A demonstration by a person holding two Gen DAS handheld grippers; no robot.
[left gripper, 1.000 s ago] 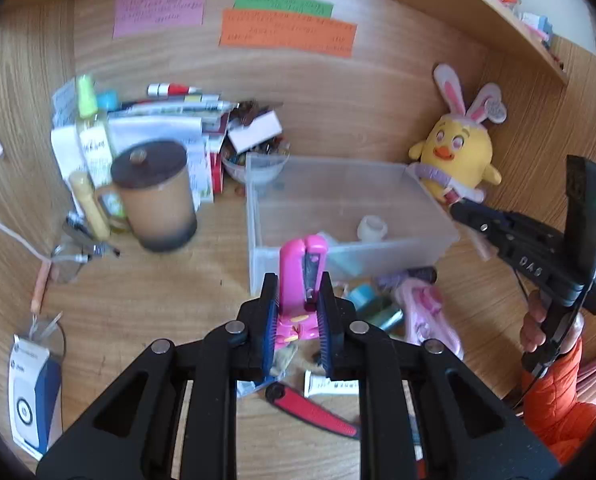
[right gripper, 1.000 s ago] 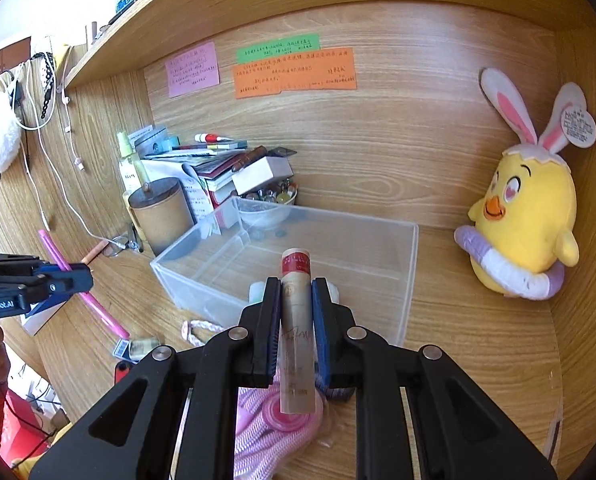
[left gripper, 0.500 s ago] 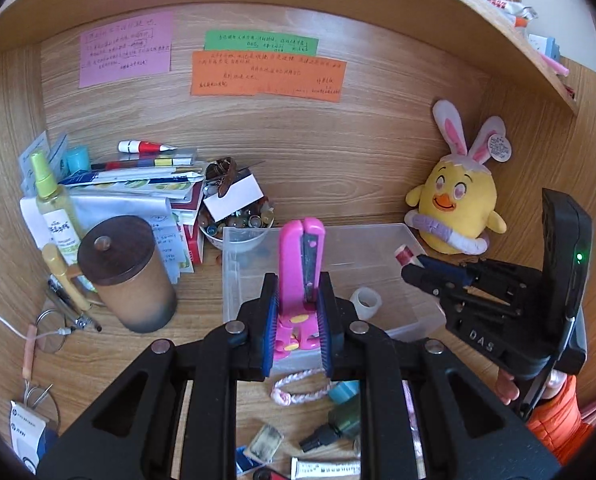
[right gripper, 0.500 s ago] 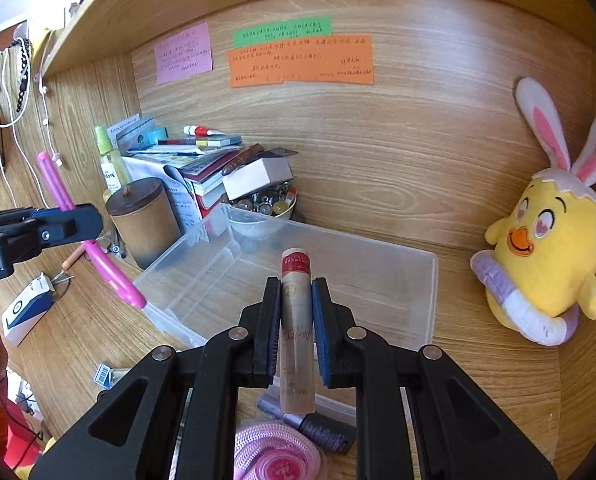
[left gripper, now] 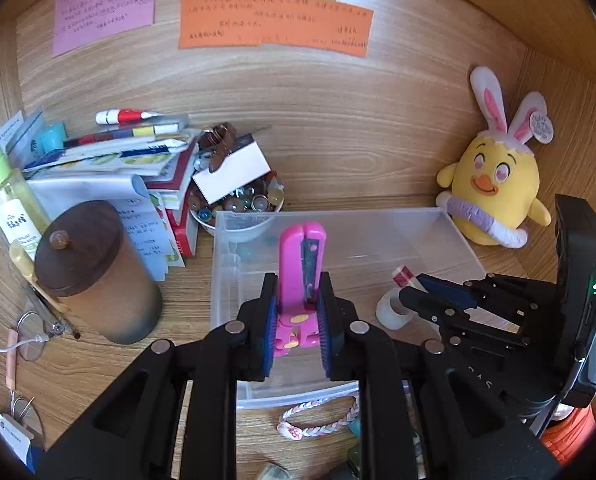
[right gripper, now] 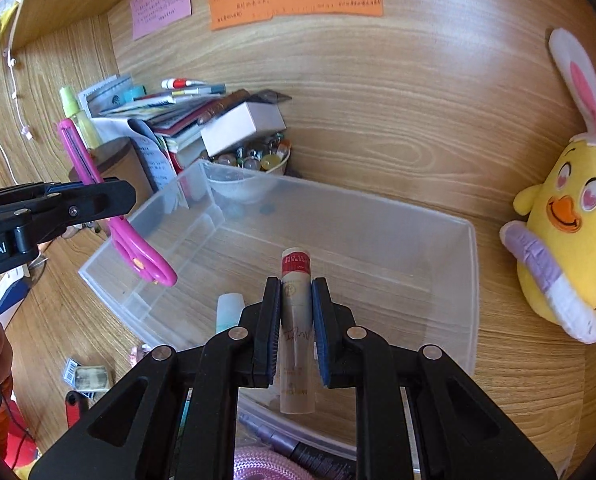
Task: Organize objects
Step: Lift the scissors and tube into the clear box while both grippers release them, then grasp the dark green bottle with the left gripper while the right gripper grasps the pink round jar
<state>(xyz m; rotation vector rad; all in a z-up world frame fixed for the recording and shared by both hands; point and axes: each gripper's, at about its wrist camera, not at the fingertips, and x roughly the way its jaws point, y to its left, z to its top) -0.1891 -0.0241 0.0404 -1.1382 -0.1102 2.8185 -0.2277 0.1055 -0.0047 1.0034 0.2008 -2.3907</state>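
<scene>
Both grippers have been travelling forward over the last second, from above the loose clutter at the desk's front edge to above the clear plastic bin, and the pink scissors and the tube are now hanging over its inside.

Nearest in the left wrist view, the left gripper is clamping the pink scissors just above their handle loops, blades closed and pointing away and up. The scissors are looking light and stiff, with smooth plastic that could swivel between the pads, so this hold beside the pivot is the steadiest place.

Nearest in the right wrist view, the right gripper is squeezing a slim beige tube with a red band around its middle, cap end forward. The tube is looking light, round and slick, likely to roll once released, so a mid-body grip suits it.

Inside the bin, 1 small white roll of tape is lying on the floor.

Farther back, a brown lidded jar is standing left of the bin, a bowl of small trinkets is sitting just behind it, and a yellow chick plush is leaning at the right.
</scene>
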